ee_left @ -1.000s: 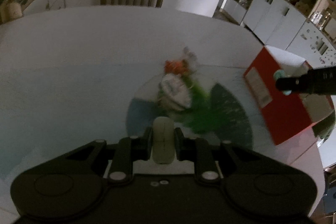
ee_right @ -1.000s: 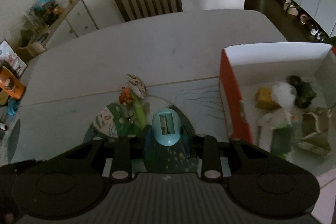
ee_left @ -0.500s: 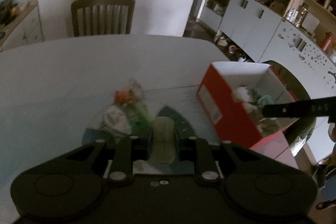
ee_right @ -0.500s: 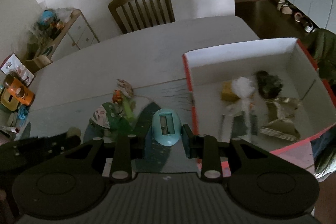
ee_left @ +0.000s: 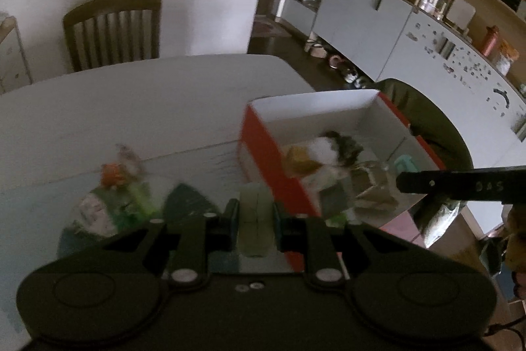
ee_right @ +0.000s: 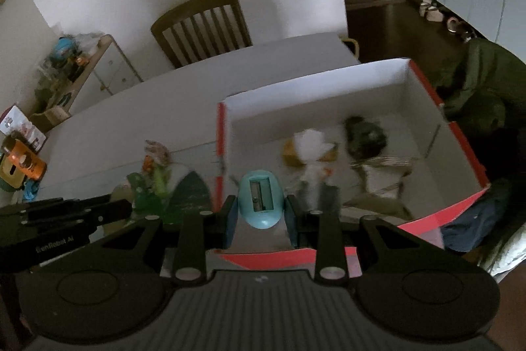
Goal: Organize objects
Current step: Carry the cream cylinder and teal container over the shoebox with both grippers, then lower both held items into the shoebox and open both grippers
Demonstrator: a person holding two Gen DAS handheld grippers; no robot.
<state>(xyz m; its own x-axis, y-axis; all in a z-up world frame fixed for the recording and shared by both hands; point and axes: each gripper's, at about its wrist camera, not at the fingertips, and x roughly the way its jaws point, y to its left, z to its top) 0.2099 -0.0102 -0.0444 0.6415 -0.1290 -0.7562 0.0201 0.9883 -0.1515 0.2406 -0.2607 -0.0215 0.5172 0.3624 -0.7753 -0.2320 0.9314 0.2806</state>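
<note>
Delivery step: my right gripper [ee_right: 259, 219] is clamped on a teal egg-shaped pencil sharpener [ee_right: 260, 199] above the red cardboard box [ee_right: 466, 147]; my left gripper [ee_left: 253, 226] pinches a pale green oblong eraser [ee_left: 255, 219] beside its wall. Next, lower inside and release.

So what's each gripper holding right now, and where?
Left gripper: pale green eraser-like block, clamped by its sides. Right gripper: teal sharpener, also by its sides.
</note>
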